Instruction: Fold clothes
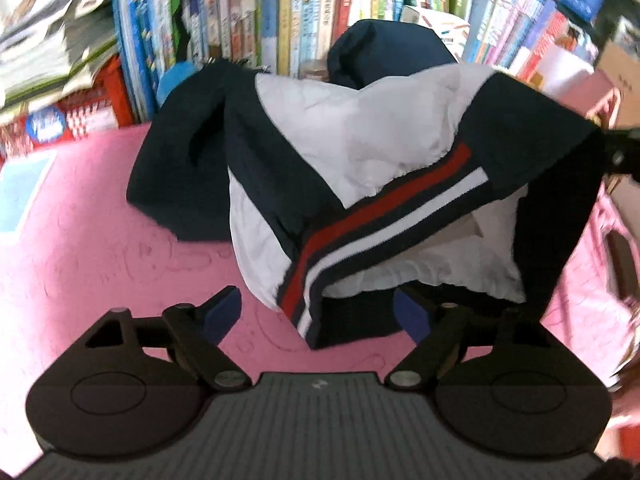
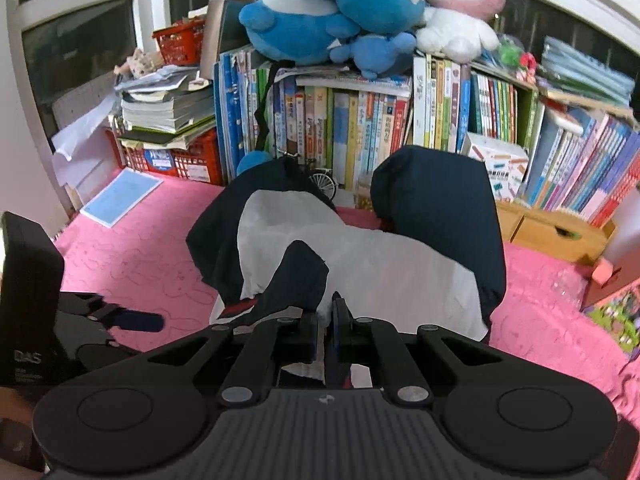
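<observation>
1. Your jacket (image 1: 360,148) is navy and white, with a red and white striped band; it is crumpled and partly lifted above the pink counter (image 1: 88,248), in front of the books (image 1: 280,20).
2. Your left tongs (image 1: 318,312) stand wide, holding nothing, with the striped hem hanging between the fingers.
3. Your right tongs (image 2: 326,332) are closed narrow on the jacket's white cloth and hold that edge up.

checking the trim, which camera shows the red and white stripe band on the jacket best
Left wrist view: the red and white stripe band runs unobstructed across the navy and white jacket. Right wrist view shows only a red sliver beside the shut right gripper.
</observation>
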Demonstrator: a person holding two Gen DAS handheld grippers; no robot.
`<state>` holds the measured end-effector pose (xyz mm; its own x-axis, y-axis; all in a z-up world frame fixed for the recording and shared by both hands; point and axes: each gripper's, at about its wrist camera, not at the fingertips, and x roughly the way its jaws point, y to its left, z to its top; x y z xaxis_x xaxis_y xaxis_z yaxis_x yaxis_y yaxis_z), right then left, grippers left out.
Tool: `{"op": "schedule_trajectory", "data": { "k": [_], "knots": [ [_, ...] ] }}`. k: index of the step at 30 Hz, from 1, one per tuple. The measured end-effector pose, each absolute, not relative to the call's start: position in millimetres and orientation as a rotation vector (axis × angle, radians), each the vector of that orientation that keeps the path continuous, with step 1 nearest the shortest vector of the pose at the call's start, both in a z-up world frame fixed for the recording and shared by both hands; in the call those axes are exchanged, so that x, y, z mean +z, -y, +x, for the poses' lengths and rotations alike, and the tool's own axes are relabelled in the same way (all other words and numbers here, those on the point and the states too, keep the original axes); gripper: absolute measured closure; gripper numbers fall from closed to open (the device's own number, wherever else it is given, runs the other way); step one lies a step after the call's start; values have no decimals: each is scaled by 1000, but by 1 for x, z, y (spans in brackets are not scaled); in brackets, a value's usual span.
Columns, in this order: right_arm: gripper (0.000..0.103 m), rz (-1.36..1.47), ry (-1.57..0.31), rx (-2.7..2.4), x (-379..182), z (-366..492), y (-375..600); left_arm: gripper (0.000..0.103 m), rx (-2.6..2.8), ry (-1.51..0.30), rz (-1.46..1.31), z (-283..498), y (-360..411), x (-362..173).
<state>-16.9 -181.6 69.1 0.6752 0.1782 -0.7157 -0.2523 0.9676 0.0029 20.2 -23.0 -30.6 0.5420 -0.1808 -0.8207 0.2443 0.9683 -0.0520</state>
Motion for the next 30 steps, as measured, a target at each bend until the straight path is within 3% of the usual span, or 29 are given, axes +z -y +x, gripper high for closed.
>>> {"op": "schedule_trajectory", "data": {
  "k": [4,6,8,11,17,23,25,30],
  "knots": [
    [93,-99,-780,260,73,-20,182,20,-287,-896,184,29,40,-38],
    [93,-112,-772,269,75,-22,179,27,-283,-861,243,36,49,-42],
    [93,-128,-767,272,76,-22,176,64,-230,-849,285,47,53,-47],
    [93,-166,-773,260,70,-19,174,75,-106,-893,142,70,29,-46],
    [91,-209,-881,185,4,-1,175,79,26,-809,49,84,-10,-18],
    [69,-302,-814,240,-32,-9,145,79,56,-747,15,84,-25,8],
    [52,-344,-741,260,-32,-15,128,79,60,-735,13,82,-26,15],
    [51,-364,-643,275,-37,-16,99,79,71,-712,35,77,-30,29]
  ]
}}
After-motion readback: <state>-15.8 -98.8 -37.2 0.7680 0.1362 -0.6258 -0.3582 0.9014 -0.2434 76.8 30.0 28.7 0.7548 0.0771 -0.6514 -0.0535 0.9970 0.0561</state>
